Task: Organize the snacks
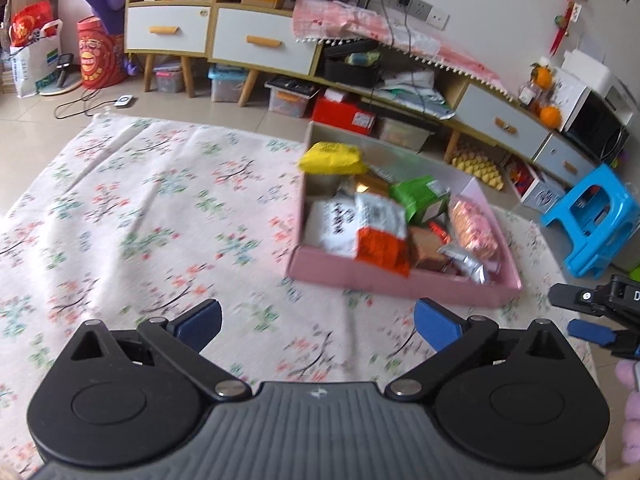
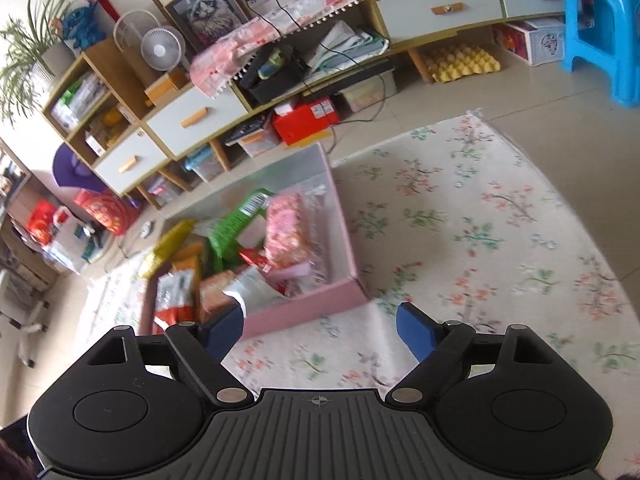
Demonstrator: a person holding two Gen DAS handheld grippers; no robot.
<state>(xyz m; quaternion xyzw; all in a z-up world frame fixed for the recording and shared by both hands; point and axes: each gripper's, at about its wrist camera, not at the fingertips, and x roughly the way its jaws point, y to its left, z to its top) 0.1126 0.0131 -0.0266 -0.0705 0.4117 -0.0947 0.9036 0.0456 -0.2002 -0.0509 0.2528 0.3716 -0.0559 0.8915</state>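
Left wrist view: left gripper [image 1: 318, 322] is spread wide w/ nothing between the blue pads, hanging over the flowered rug [image 1: 140, 216]. The pink box [image 1: 400, 280] sits ahead and to the right on the rug, packed w/ snack bags: yellow bag [image 1: 332, 158] propped on the far-left corner, white-and-orange bag [image 1: 372, 228] near the front wall, green bag [image 1: 420, 196] and pink pack [image 1: 472, 228] further right. No loose snacks on the rug that I can see, so I'd judge this is between picks or near the end. Next move prob. needs a target inside the box or a tidy-up of the leaning bags. Lots of bare rug to the left; right gripper [image 1: 592, 316] is close at the right edge.

Right wrist view: right gripper [image 2: 320, 332] also released, empty. Its left pad overlaps the box's near wall in the picture; touching or not, can't tell. Near corner of box just ahead, so mind that edge. Rug to the right is free; blue stool [image 2: 600, 32] well away.
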